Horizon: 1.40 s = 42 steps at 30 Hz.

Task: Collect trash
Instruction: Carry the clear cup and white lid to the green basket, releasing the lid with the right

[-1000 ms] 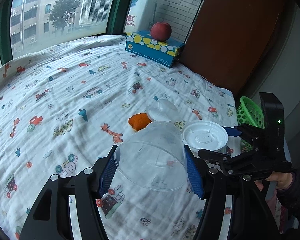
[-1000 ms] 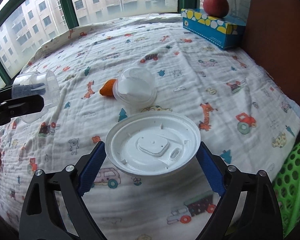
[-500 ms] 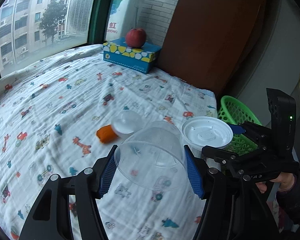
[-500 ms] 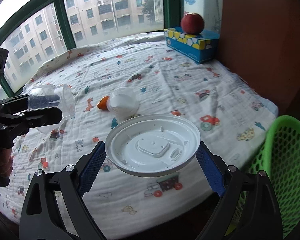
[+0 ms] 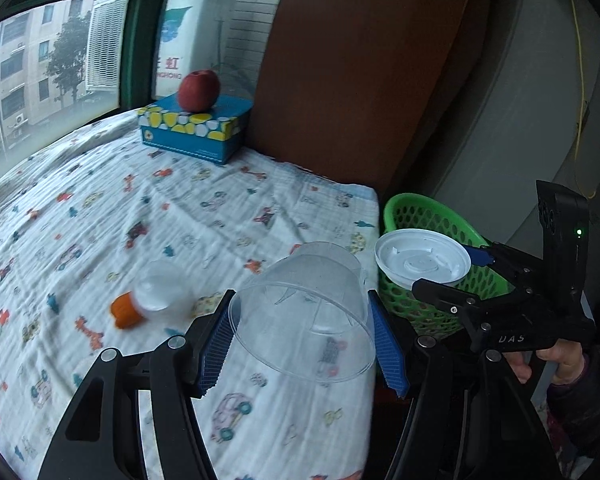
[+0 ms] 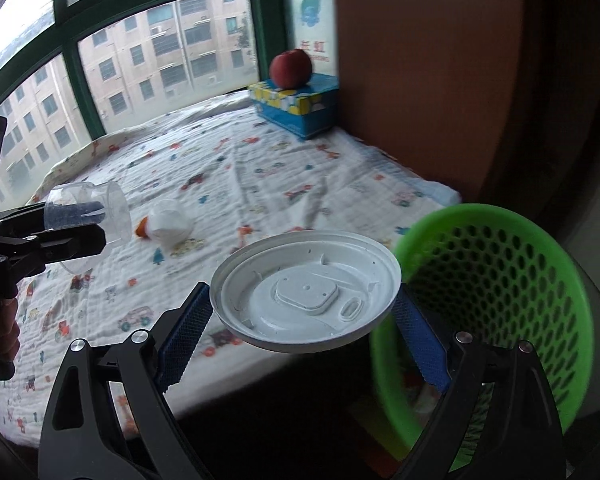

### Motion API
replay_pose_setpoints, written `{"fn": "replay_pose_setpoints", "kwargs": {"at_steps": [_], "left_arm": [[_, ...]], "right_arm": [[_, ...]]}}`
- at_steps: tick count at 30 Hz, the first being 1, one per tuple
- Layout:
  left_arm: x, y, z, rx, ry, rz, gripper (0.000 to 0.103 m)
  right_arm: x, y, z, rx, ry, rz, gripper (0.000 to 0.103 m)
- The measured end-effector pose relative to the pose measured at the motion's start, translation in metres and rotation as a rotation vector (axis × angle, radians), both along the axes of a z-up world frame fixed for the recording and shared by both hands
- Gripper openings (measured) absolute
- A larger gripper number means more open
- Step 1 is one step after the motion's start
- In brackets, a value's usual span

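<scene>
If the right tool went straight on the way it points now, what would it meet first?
Probably the near rim of the green basket. The right tool, shut on the white lid, points down at the bed edge beside it; depth is unclear, so it might meet the bedsheet.

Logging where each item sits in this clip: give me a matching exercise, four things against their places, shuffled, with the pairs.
Things:
1. clear plastic cup
2. white lid
3. apple
4. orange scrap

Places:
A. on the blue tissue box
B. lying on the bed sheet
C. clamped in the left gripper
D. clamped in the right gripper, beside the green basket

Pairs: 1-C, 2-D, 3-A, 4-B
</scene>
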<state>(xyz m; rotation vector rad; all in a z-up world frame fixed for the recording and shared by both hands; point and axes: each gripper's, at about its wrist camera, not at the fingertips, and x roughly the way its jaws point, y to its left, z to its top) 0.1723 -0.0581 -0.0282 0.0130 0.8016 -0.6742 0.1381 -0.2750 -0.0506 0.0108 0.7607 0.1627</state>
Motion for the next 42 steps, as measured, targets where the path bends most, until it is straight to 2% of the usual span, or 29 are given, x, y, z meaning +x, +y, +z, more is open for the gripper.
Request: {"fn": "replay_pose_setpoints", "kwargs": {"at_steps": [9,18,30,42], "left_arm": [[0.002,-0.062,0.002,0.003,0.019,-0.073,0.061],[0.006,-0.113,0.011,0.020,0.022,-0.126,0.061],[0.013,-0.158,0.013,0.022,0.045,-0.159,0.061],[0.008,-0.206,-0.001,0.041,0.088,-0.212,0.061]], "right_arm": [[-0.014,-0.073,-0.008,0.010,0.017,-0.134,0.089],[-0.025,-0.121,-0.020,0.038,0.046,-0.227,0.090],[-0.035,-0.153,-0.029,0.054,0.061,-0.288,0.092],[-0.064,-0.171,-0.016,0.068,0.014,-0.324,0.092]]}}
